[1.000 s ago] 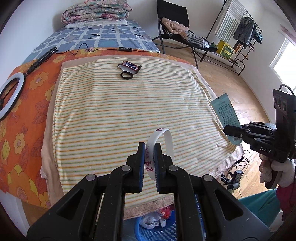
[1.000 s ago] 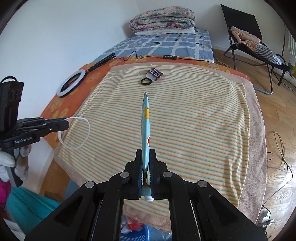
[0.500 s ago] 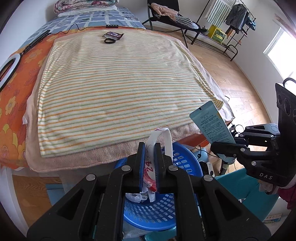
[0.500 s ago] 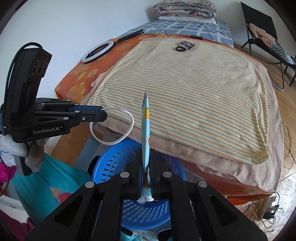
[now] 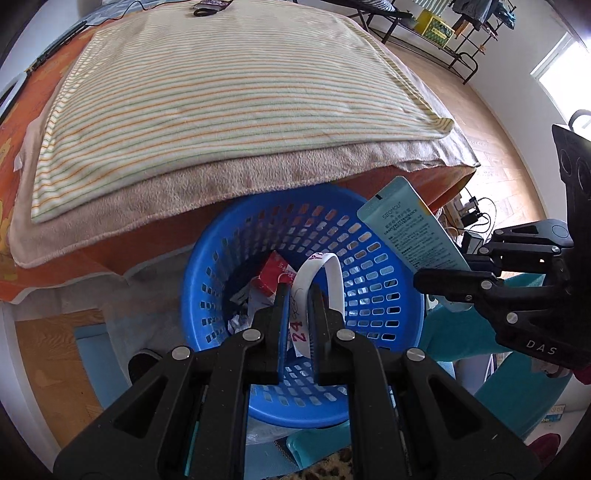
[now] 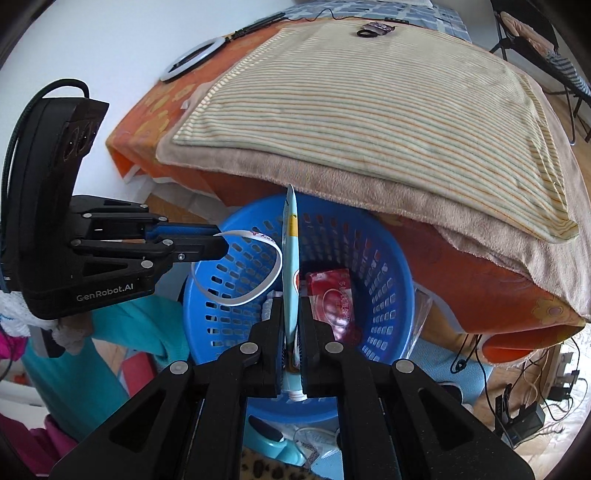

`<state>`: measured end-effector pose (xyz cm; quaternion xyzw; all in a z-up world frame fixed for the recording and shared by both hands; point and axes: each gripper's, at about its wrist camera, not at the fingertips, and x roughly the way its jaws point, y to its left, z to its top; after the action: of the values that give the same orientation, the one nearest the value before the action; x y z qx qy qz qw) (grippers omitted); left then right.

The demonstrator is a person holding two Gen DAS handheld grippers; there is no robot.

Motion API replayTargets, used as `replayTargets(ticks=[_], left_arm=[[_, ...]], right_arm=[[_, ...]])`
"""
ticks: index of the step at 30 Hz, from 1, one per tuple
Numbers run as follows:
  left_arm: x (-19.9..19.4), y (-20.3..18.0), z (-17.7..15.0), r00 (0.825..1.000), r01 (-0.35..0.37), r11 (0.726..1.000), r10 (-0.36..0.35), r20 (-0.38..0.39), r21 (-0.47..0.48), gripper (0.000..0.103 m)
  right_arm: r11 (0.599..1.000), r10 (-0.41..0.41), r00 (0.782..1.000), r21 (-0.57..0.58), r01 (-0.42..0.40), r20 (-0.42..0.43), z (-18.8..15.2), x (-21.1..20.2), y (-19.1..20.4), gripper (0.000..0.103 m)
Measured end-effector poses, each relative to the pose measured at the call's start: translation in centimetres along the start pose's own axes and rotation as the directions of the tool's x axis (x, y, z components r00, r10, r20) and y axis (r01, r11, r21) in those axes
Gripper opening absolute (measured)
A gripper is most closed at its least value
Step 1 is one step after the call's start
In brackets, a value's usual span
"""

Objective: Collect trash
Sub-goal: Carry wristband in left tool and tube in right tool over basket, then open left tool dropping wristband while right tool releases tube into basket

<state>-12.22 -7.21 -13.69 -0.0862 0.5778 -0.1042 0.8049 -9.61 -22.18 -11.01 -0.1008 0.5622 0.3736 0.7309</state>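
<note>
My left gripper is shut on a white paper band marked "24" and holds it over the blue plastic basket. It also shows in the right wrist view with the band's loop. My right gripper is shut on a flat teal tube and holds it over the same basket. The tube and right gripper show at the right of the left wrist view. A red wrapper and crumpled paper lie in the basket.
The basket stands on the floor against the bed's front edge, under a beige blanket and striped blanket. A wrapper and black ring lie at the bed's far end. A ring light lies at left. Cables lie on the floor at right.
Both grippers have dropped and pulled back from above the bed to over the blue basket, still holding the band and the tube.
</note>
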Motion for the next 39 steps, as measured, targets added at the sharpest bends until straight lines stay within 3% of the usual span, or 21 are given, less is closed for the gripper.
replayTargets(ticks=[10, 29, 31, 33, 35, 36, 38, 39], left_arm=[[2.5, -0.6, -1.8, 0.997, -0.029, 0.999, 0.032, -0.065, 0.035, 0.008], [4.6, -0.9, -2.6, 0.989, -0.092, 0.993, 0.099, -0.108, 0.073, 0.008], [4.7, -0.8, -2.6, 0.989, -0.096, 0.993, 0.104, -0.11, 0.072, 0.009], [4.7, -0.7, -2.6, 0.988, -0.1, 0.993, 0.107, -0.109, 0.068, 0.02], [4.6, -0.7, -2.5, 0.989, -0.103, 0.993, 0.109, -0.103, 0.065, 0.032], [4.5, -0.7, -2.5, 0.989, -0.105, 0.992, 0.111, -0.1, 0.065, 0.033], [4.5, -0.7, -2.5, 0.989, -0.106, 0.992, 0.113, -0.1, 0.067, 0.033], [4.4, -0.7, -2.5, 0.989, -0.107, 0.992, 0.114, -0.099, 0.067, 0.033]], right_arm=[[1.0, 0.002, 0.997, 0.012, -0.001, -0.077, -1.8, 2.9, -0.3, 0.005], [0.999, 0.017, 0.992, 0.044, -0.012, -0.123, -3.0, 4.6, -0.9, 0.005], [0.999, 0.011, 0.992, 0.041, -0.006, -0.125, -3.0, 4.7, -0.8, 0.005], [0.999, -0.001, 0.992, 0.036, 0.006, -0.127, -3.0, 4.8, -0.7, 0.005], [0.999, -0.011, 0.991, 0.035, 0.016, -0.13, -3.0, 4.8, -0.7, 0.014], [0.999, -0.017, 0.991, 0.035, 0.021, -0.129, -2.9, 4.8, -0.8, 0.019], [0.999, -0.026, 0.992, 0.035, 0.031, -0.121, -2.9, 4.7, -0.8, 0.04], [0.999, -0.029, 0.993, 0.034, 0.033, -0.116, -2.8, 4.6, -0.8, 0.042]])
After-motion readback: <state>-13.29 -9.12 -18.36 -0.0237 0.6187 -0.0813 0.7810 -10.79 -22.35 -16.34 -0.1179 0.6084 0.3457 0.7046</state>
